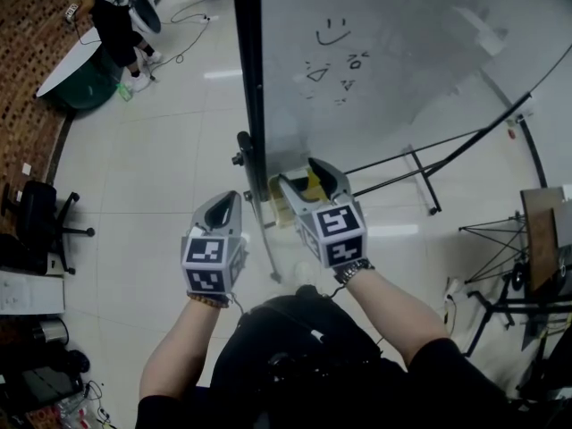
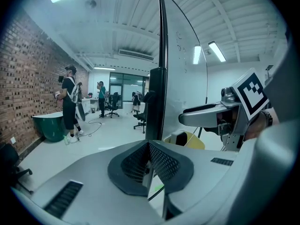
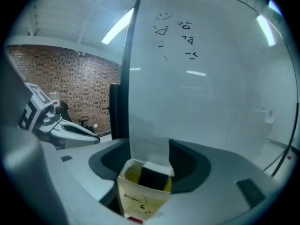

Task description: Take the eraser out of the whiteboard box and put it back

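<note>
A small cream whiteboard box [image 3: 139, 199] hangs at the lower left corner of the whiteboard [image 1: 402, 61]. Inside it stands the eraser [image 3: 152, 178], black with yellow sides, also seen as a yellow patch [image 1: 313, 184] in the head view. My right gripper [image 3: 150, 165] is open, one jaw on each side of the box, and its pads are not pressing on the eraser. In the head view that right gripper [image 1: 302, 175] reaches up to the board's lower edge. My left gripper [image 1: 225, 200] is held left of the board's dark frame, shut with nothing in it [image 2: 149, 146].
The whiteboard's dark side post [image 1: 250, 79] and stand legs [image 1: 420, 172] rise just ahead. A person [image 1: 114, 21] stands far left beside a green round table [image 1: 76, 70]. An office chair [image 1: 40, 217] sits at the left, a tripod [image 1: 500, 239] at the right.
</note>
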